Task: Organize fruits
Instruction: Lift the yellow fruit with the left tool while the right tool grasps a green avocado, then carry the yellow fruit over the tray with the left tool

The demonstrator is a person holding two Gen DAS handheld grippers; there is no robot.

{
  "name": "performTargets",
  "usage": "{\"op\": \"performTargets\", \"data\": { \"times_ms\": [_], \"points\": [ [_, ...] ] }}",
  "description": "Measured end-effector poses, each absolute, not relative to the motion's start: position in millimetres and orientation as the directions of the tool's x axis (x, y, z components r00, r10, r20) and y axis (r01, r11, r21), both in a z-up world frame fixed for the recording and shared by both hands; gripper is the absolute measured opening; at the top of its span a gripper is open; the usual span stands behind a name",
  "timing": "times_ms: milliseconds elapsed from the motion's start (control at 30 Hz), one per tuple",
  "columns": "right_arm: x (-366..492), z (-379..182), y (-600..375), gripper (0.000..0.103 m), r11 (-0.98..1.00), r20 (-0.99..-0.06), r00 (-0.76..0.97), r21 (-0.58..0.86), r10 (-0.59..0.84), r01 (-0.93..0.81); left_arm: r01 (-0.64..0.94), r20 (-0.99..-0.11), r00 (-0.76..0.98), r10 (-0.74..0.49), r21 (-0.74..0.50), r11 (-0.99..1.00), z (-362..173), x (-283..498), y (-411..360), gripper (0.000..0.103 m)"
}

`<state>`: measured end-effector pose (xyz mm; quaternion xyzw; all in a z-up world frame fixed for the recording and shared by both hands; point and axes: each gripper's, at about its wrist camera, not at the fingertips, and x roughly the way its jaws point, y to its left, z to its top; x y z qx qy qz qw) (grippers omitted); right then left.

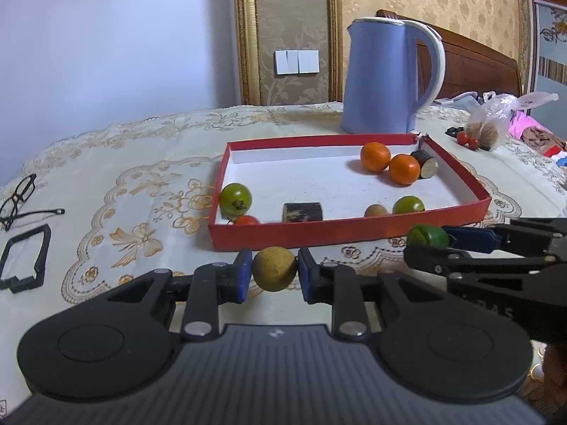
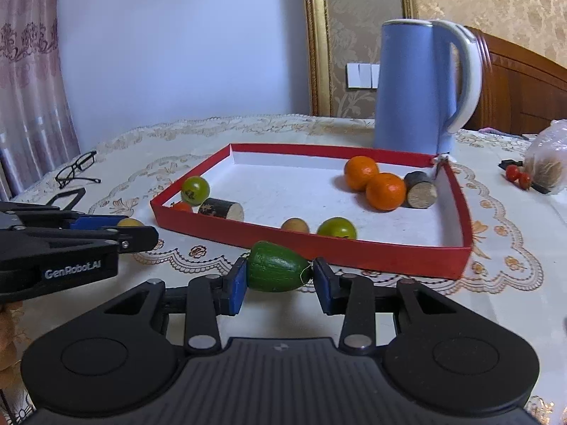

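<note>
A round tan fruit (image 1: pixel 274 268) is held between the blue pads of the left gripper (image 1: pixel 273 276), just before the red tray (image 1: pixel 354 232). A ridged green fruit (image 2: pixel 276 272) is clamped, seemingly lightly, by the right gripper (image 2: pixel 278 283). 2 oranges (image 1: pixel 375 156) are seen inside the tray.

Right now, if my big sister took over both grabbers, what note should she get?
Left gripper: shut on the round yellow-brown fruit, just in front of the red tray.
Right gripper: shut on the green ribbed fruit, also short of the tray's near wall.
Done: already in the tray are two oranges, two green tomatoes, a small red tomato, a small tan fruit and two wooden pieces.
Left: put both held fruits in the tray. Small red fruits still lie by the plastic bag.
</note>
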<state>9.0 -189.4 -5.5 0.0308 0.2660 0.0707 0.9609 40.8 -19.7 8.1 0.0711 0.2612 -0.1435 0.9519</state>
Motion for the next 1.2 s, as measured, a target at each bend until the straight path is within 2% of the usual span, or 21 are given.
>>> {"op": "performTargets", "data": {
  "times_ms": [733,1133,1167,1200],
  "points": [
    [-18,1,-236,0.039,0.987,-0.455,0.881,0.149,0.129,-0.067,0.287,-0.475,0.863,-0.171,0.183,0.940,25,73,-83,0.025],
    [-21,1,-246,0.039,0.985,-0.452,0.884,0.168,0.119,-0.046,0.271,-0.597,0.782,-0.179,0.066,0.960,3,94,-36,0.026],
    [-22,1,-246,0.039,0.985,-0.451,0.884,0.168,0.120,-0.048,0.286,-0.603,0.774,-0.195,0.058,0.956,0,92,-32,0.027],
    [-23,1,-246,0.039,0.985,-0.450,0.885,0.168,0.121,-0.049,0.306,-0.611,0.764,-0.207,0.061,0.950,-4,89,-29,0.034]
  ]
}}
